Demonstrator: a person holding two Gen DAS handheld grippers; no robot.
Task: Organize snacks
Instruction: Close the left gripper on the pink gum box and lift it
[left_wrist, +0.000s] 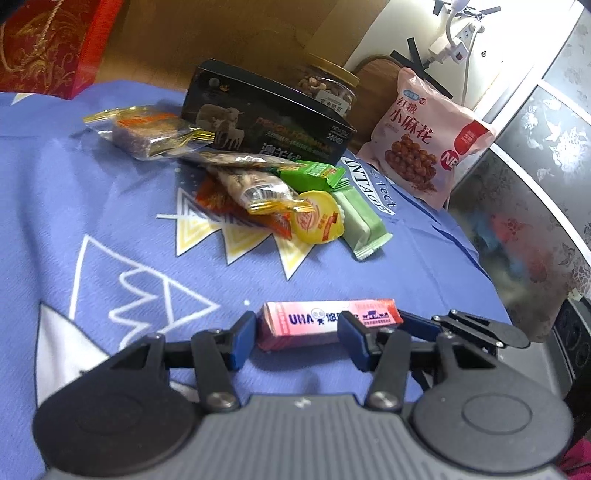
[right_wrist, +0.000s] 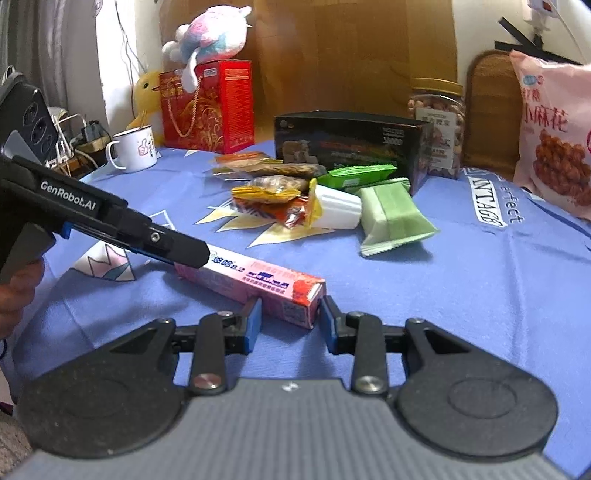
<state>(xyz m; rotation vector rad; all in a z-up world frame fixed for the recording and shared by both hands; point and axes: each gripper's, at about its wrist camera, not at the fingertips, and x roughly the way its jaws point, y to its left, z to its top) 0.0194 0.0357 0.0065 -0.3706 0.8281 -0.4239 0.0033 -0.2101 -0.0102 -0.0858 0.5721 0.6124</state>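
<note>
A long pink UHA candy box (left_wrist: 325, 323) lies on the blue cloth (left_wrist: 110, 221). My left gripper (left_wrist: 297, 338) is open with its fingers around the box's left part. In the right wrist view the same box (right_wrist: 258, 280) lies slantwise, and my right gripper (right_wrist: 291, 317) is open around its near end. The left gripper (right_wrist: 177, 251) reaches over the box's far end there. A pile of small snacks (left_wrist: 280, 195) lies beyond, with a pale green wafer pack (right_wrist: 391, 218) and a yellow-lidded jelly cup (left_wrist: 319, 216).
A black carton (left_wrist: 266, 118) stands behind the pile, with a nut jar (right_wrist: 437, 125) and a pink bag of twists (left_wrist: 421, 140) to its right. A red gift box (right_wrist: 210, 107), a white mug (right_wrist: 135, 149) and plush toys stand at the far left. The cloth's edge drops off at right.
</note>
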